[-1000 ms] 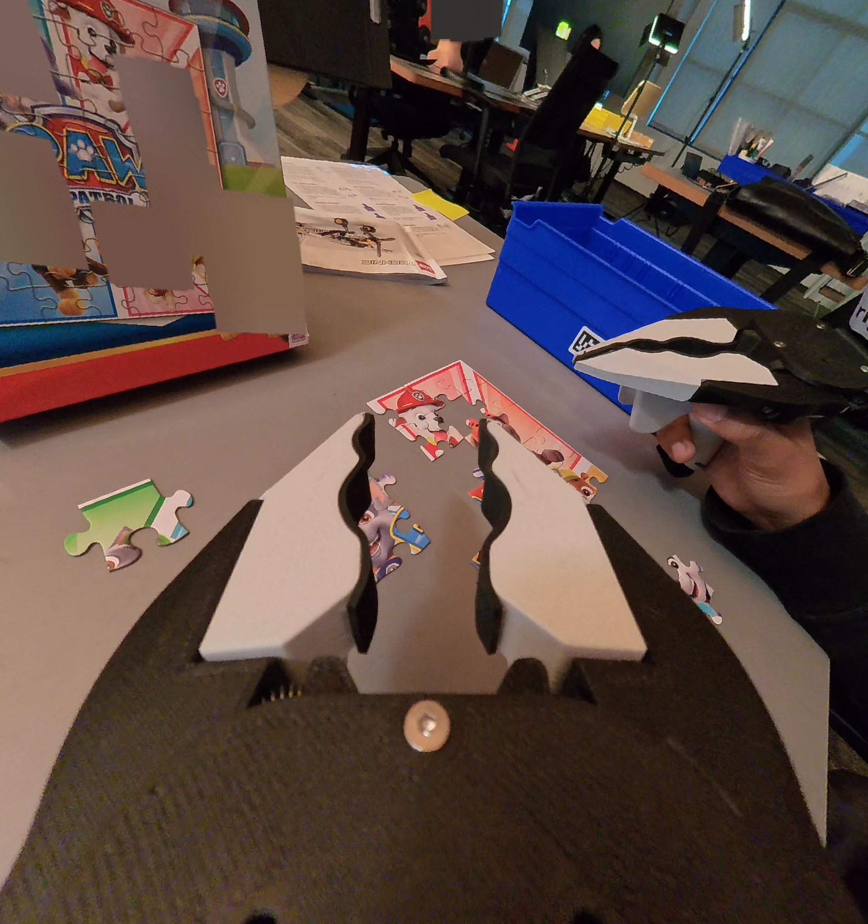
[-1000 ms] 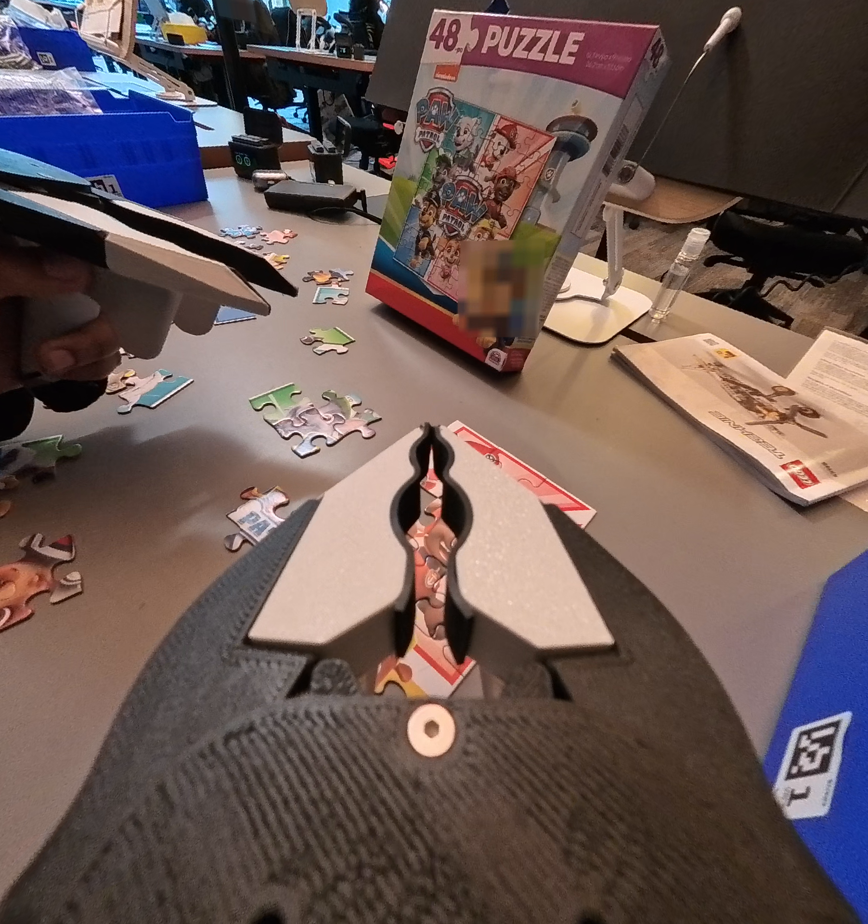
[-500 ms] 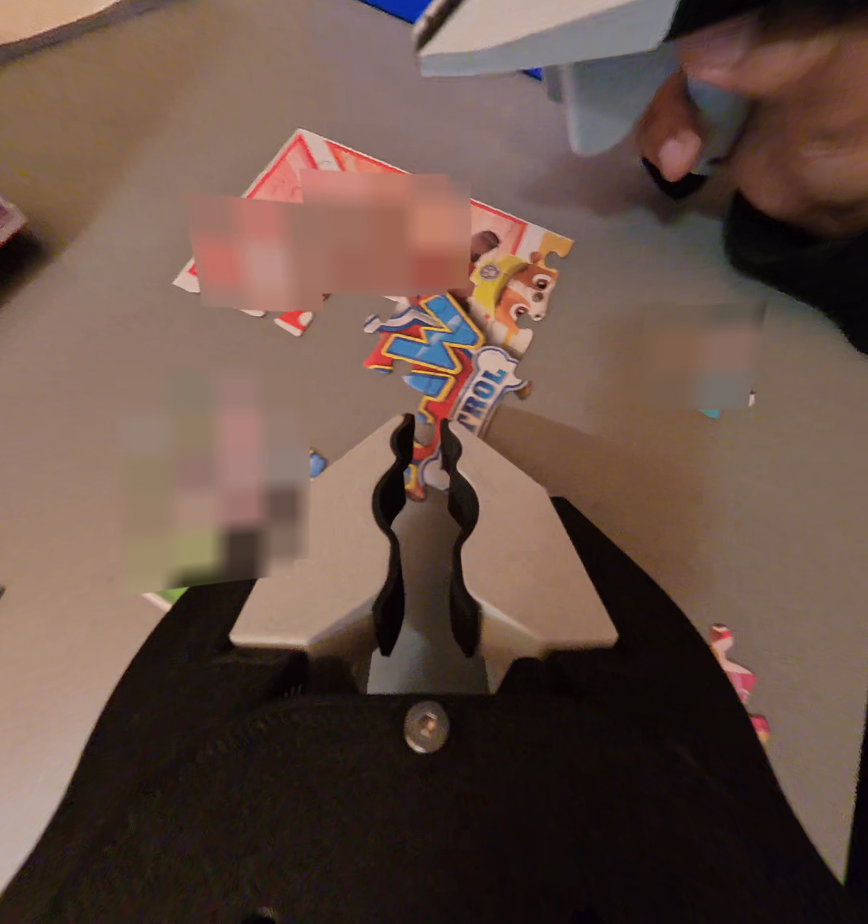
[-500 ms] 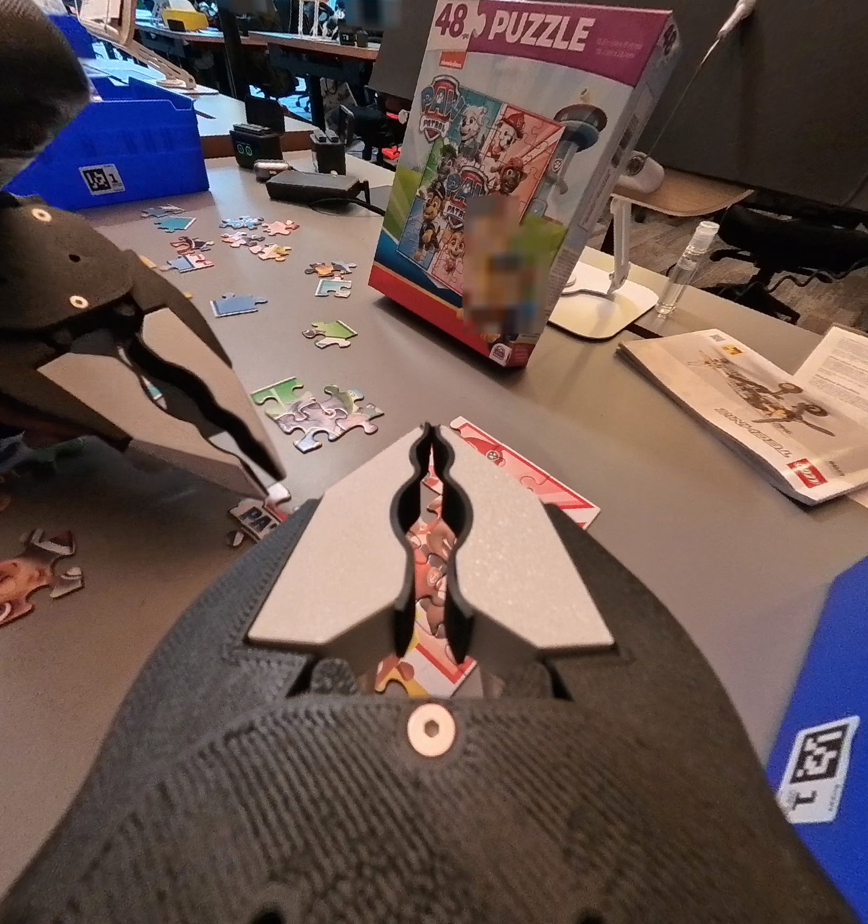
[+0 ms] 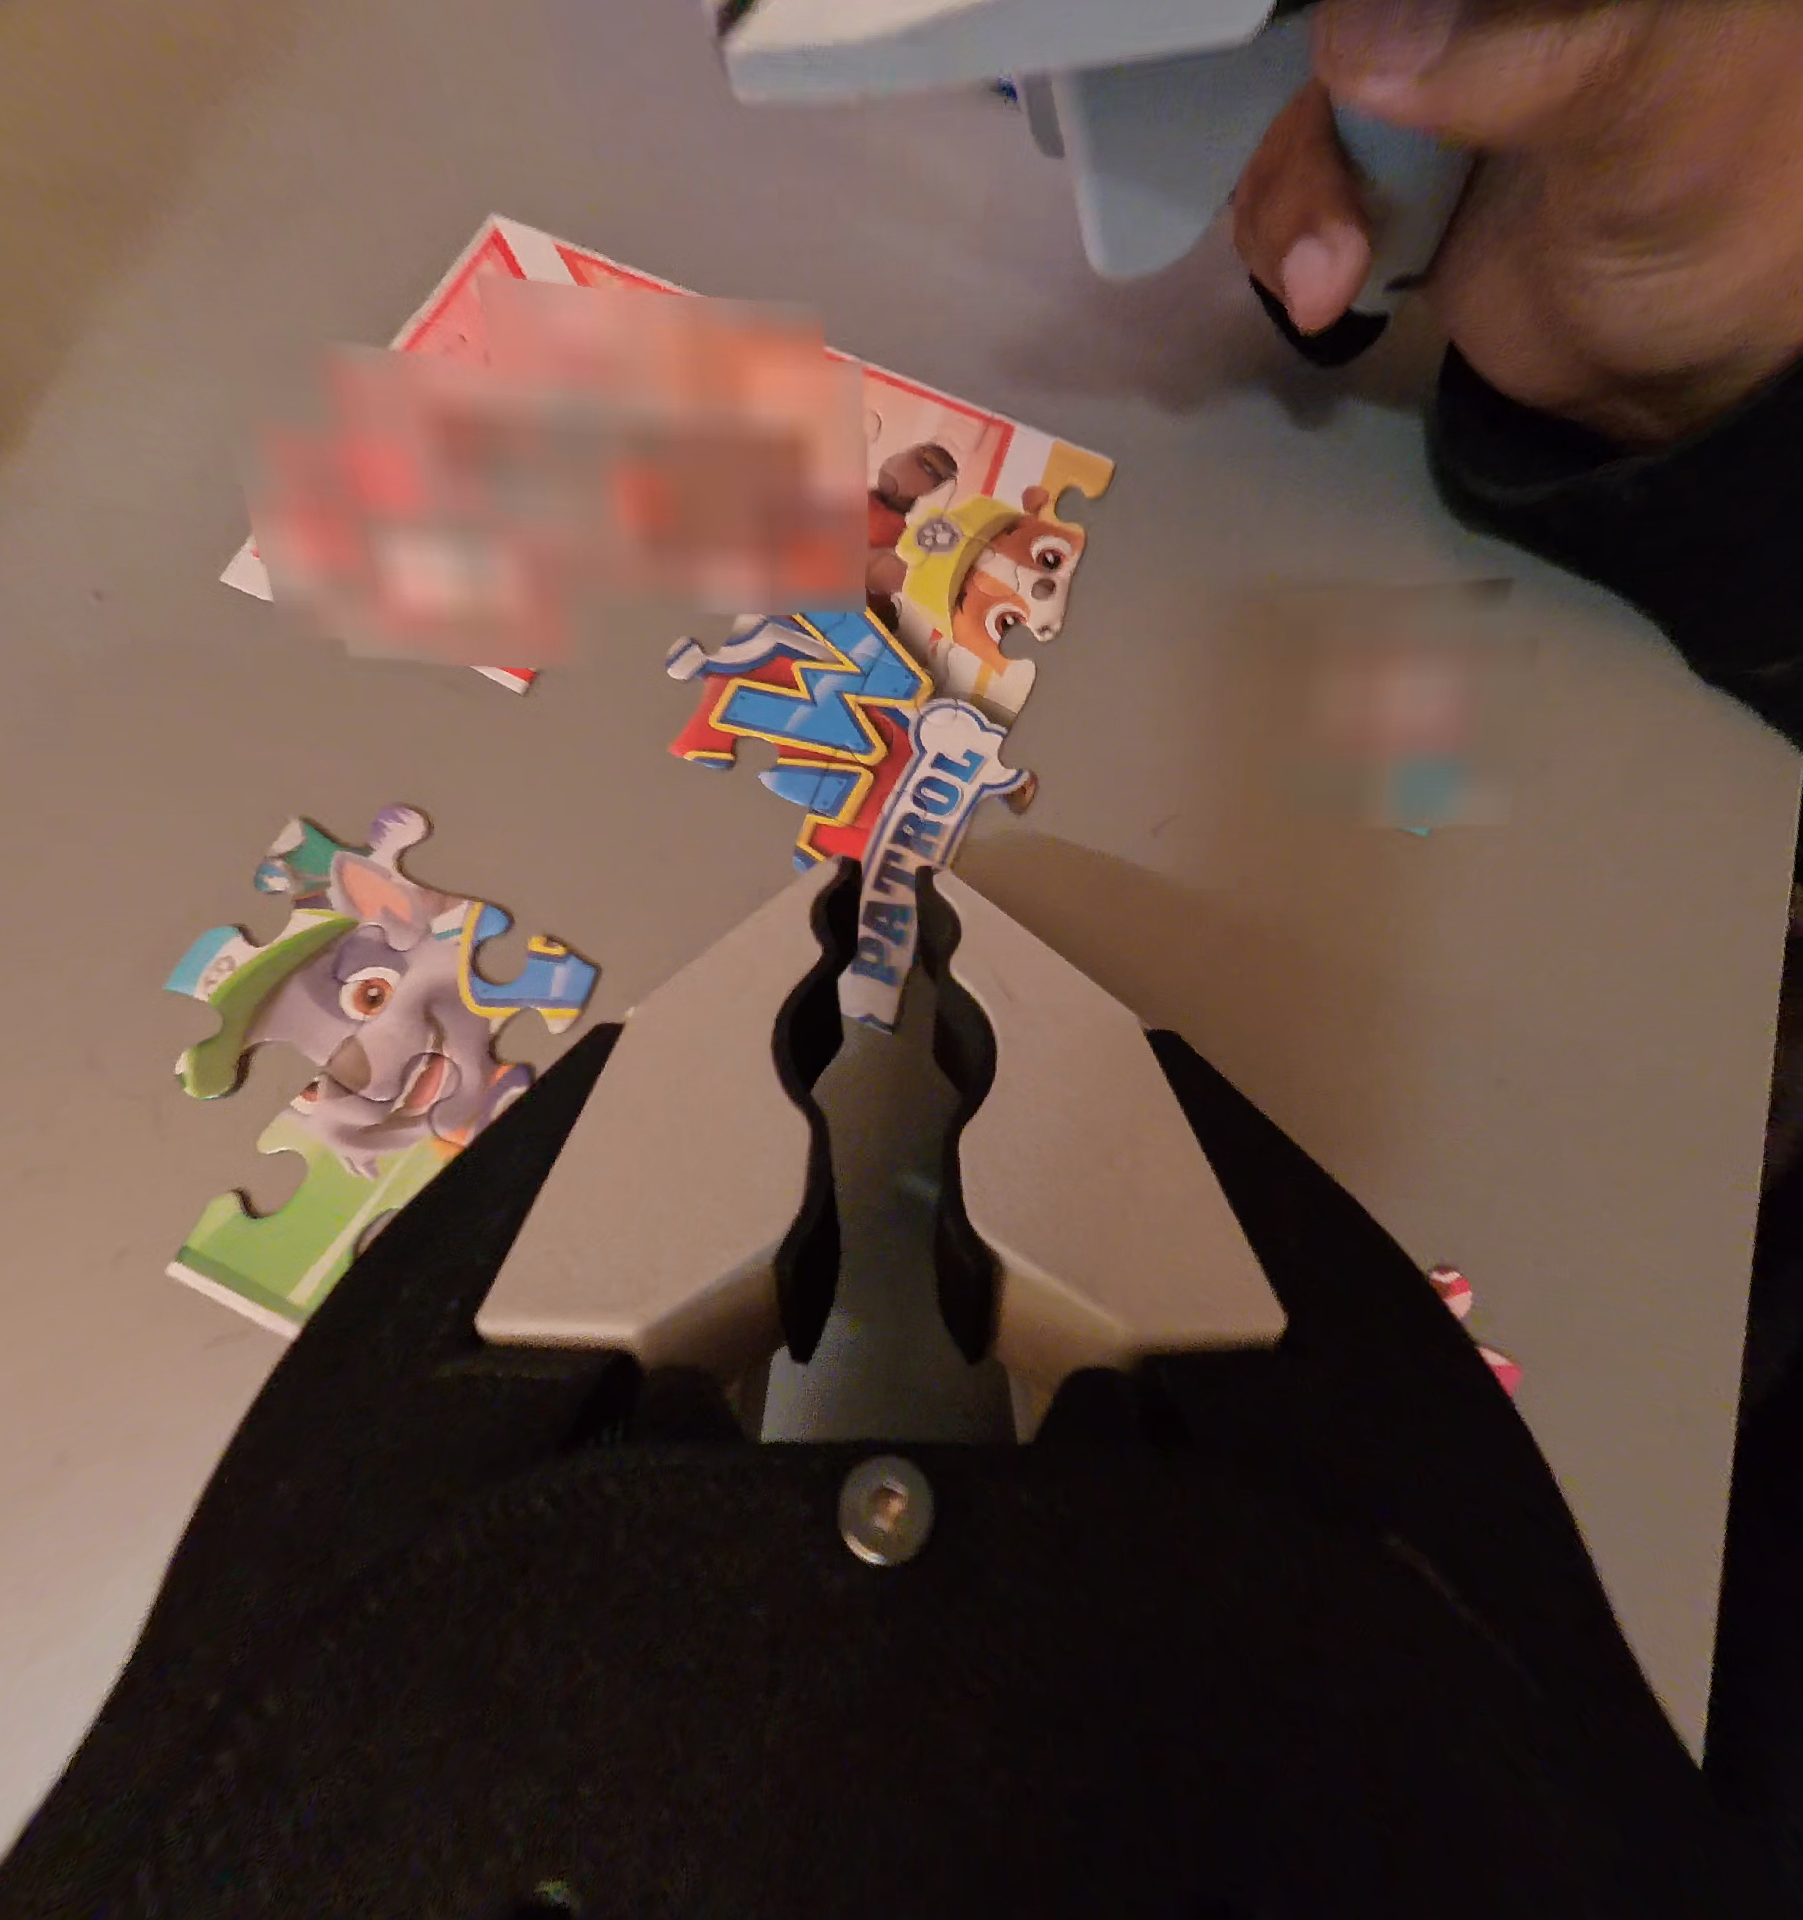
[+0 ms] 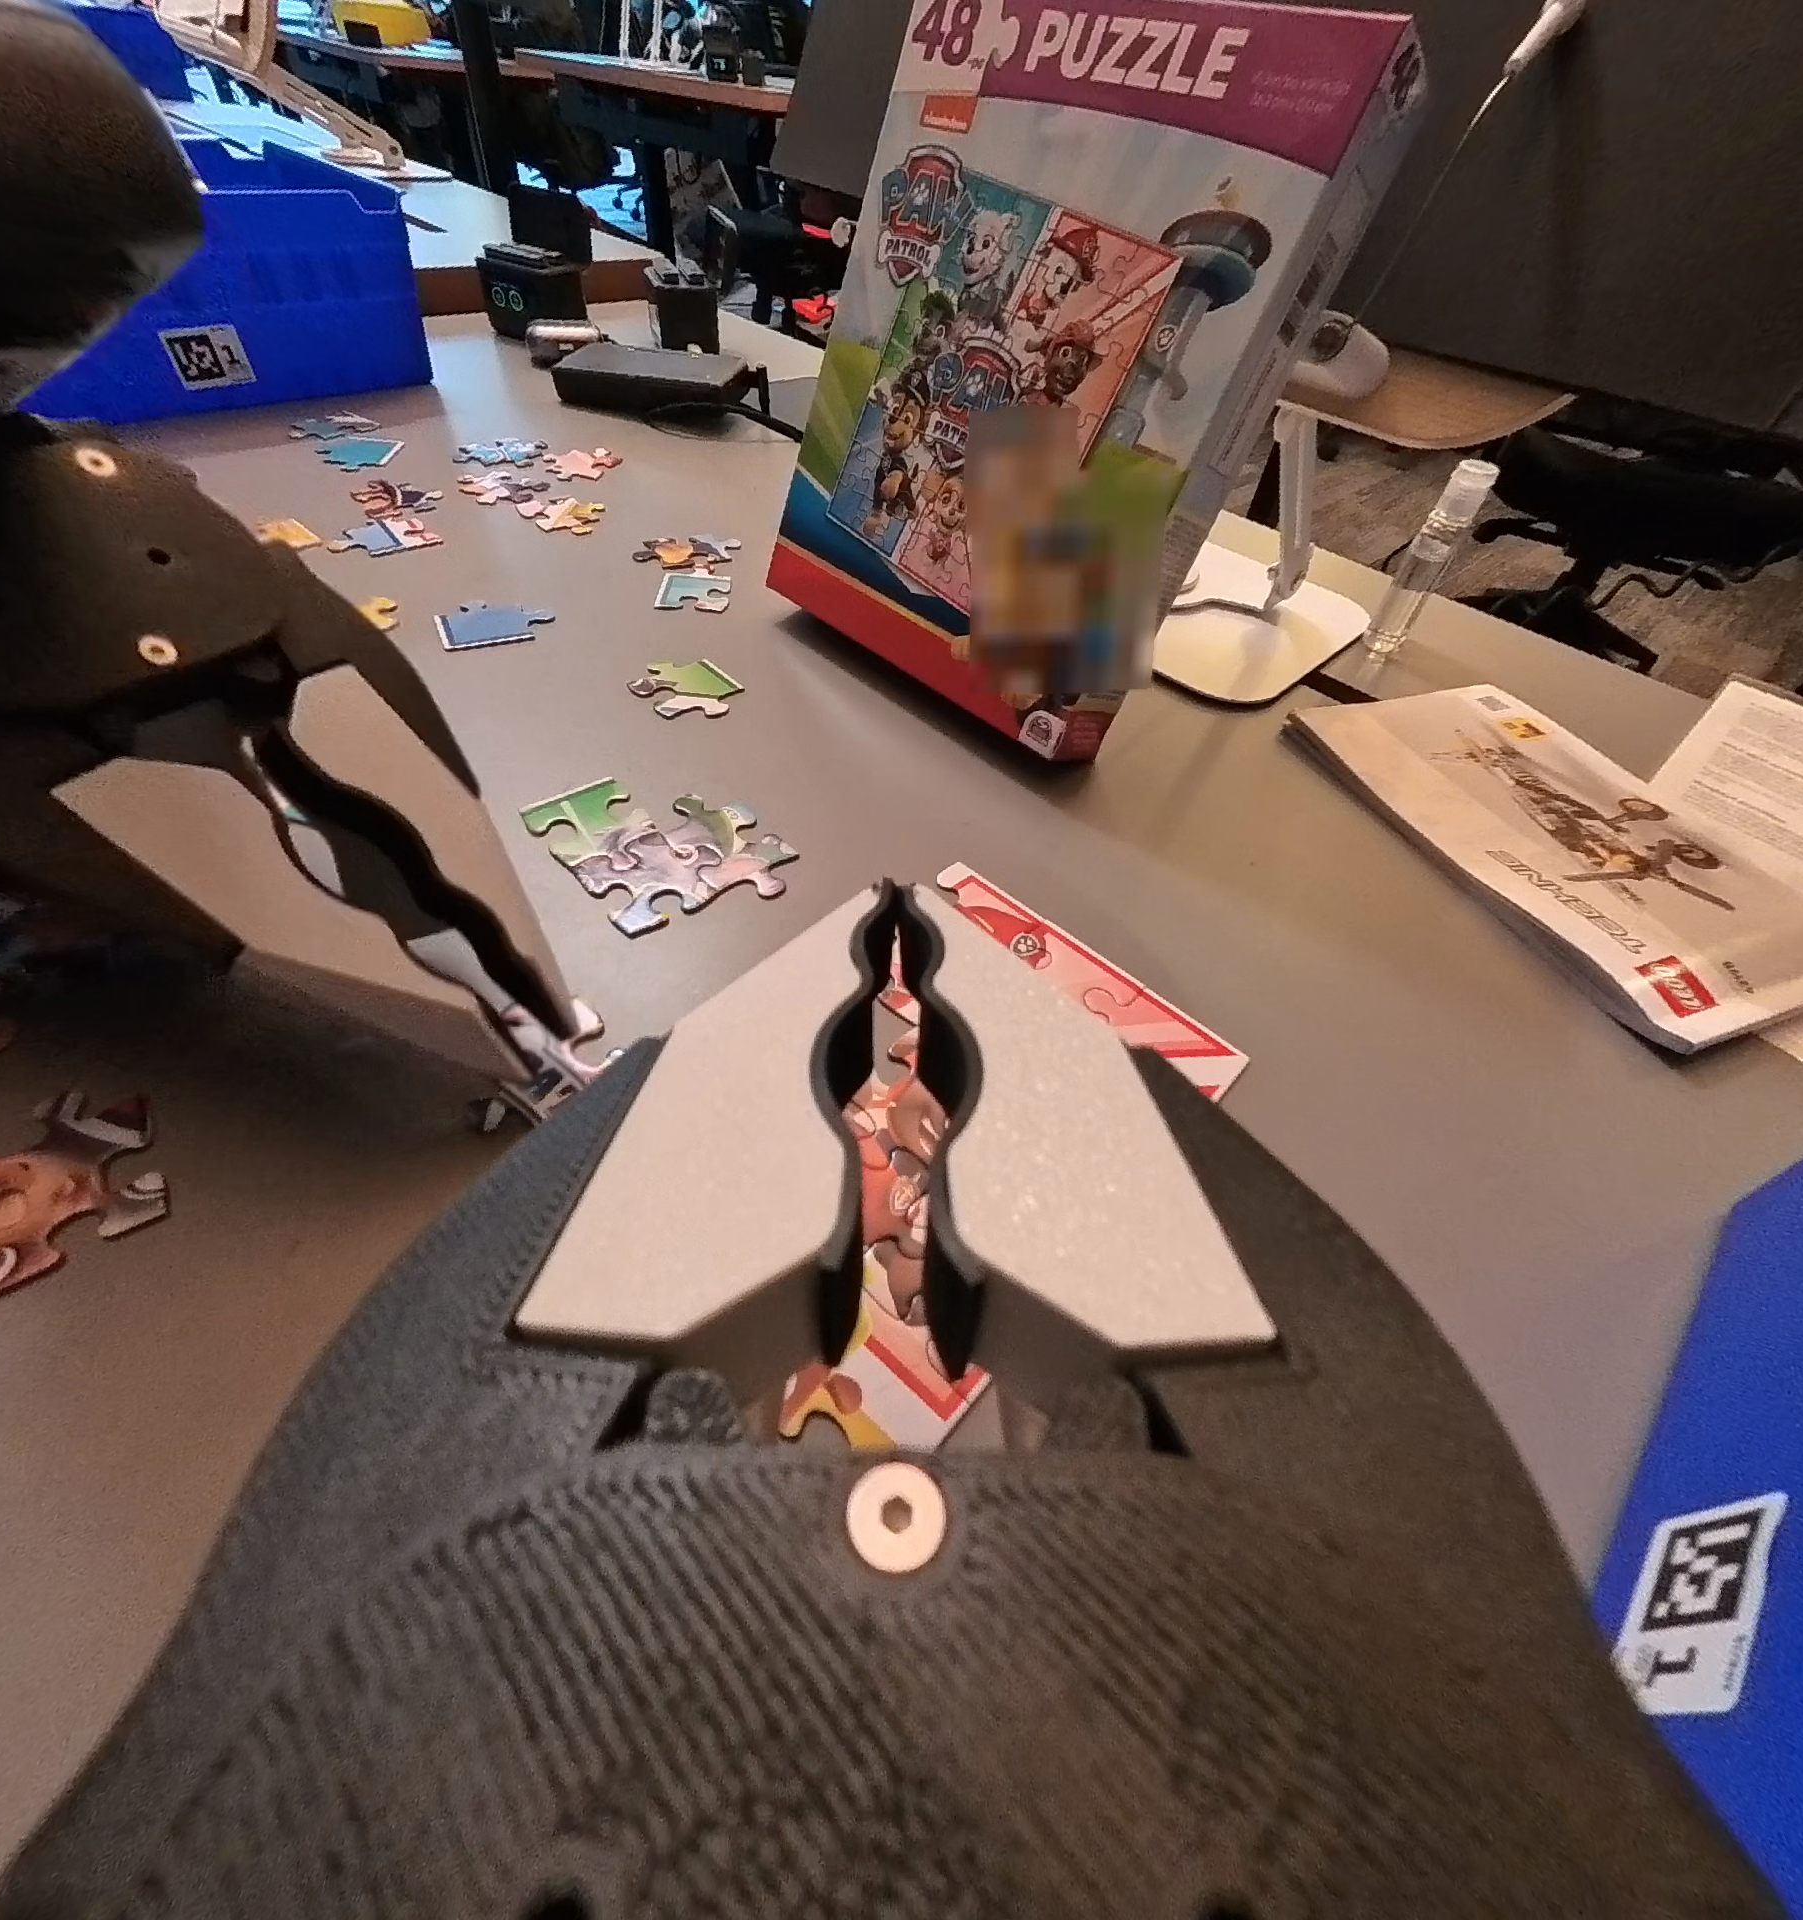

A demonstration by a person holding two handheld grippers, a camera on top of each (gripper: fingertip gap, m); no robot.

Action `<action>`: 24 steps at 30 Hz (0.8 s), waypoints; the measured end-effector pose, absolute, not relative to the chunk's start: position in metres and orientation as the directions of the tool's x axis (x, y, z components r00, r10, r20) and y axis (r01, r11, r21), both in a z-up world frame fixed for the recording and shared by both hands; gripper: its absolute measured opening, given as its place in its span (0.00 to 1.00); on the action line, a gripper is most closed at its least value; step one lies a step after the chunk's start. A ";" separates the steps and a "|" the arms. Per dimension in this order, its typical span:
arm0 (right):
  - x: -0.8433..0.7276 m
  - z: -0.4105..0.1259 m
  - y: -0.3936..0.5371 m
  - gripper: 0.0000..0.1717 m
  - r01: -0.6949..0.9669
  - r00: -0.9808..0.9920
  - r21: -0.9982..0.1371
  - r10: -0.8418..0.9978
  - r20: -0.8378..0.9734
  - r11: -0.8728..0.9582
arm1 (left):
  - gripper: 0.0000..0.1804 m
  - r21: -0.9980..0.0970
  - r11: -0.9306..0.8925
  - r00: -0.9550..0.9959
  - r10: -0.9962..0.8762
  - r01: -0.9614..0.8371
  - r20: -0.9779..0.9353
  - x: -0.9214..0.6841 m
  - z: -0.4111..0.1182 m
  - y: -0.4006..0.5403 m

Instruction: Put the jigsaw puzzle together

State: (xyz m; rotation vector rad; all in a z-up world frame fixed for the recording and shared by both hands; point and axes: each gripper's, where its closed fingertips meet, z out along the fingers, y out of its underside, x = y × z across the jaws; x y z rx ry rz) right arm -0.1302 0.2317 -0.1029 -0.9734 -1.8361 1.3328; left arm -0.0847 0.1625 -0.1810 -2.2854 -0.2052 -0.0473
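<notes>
— Left wrist view first: what's the left gripper [image 5: 881,883] got?

— Its two fingers are clamped on a puzzle piece [image 5: 928,821], a white bone shape with blue lettering. One end sits between the pads; the other reaches to the joined puzzle section [image 5: 876,623] lying on the grey counter [image 5: 97,727].

— And beside it?

— To its left lies a small cluster of joined pieces [image 5: 357,1039] showing a grey pup on green. Up in the corner a hand [image 5: 1551,208] holds the handle of the other tool.

— The right gripper [image 6: 899,896], then?

— Pressed together at the tips, nothing between them. It hangs just over the red-bordered corner of the joined section [image 6: 1115,997].

— From that side, can you see the left one?

— Yes, at the left edge, tips down on the counter with the lettered piece pinched there. Beyond it loose pieces [image 6: 523,488] are scattered, a puzzle box [image 6: 1136,312] stands upright, a blue bin [image 6: 284,301] sits behind, and a booklet [image 6: 1603,862] lies to the right.
</notes>
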 end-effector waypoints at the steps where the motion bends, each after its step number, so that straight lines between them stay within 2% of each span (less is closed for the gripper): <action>1: -0.130 -0.103 0.232 0.00 0.186 -0.505 -0.961 0.859 0.083 0.203 | 0.05 -0.756 -0.631 0.984 0.150 0.173 0.101 -0.089 -0.177 0.162; 8: -0.130 -0.104 0.231 0.00 0.189 -0.508 -0.960 0.858 0.084 0.206 | 0.07 -0.816 -0.498 0.948 0.262 0.295 0.183 -0.113 -0.156 0.156; 12: -0.130 -0.102 0.231 0.00 0.184 -0.507 -0.963 0.858 0.078 0.196 | 0.09 -0.822 -0.457 0.937 0.247 0.339 0.249 -0.111 -0.150 0.157; 24: -0.130 -0.100 0.232 0.00 0.180 -0.507 -0.967 0.859 0.067 0.181 | 0.11 -0.827 -0.448 0.934 0.269 0.339 0.237 -0.116 -0.149 0.155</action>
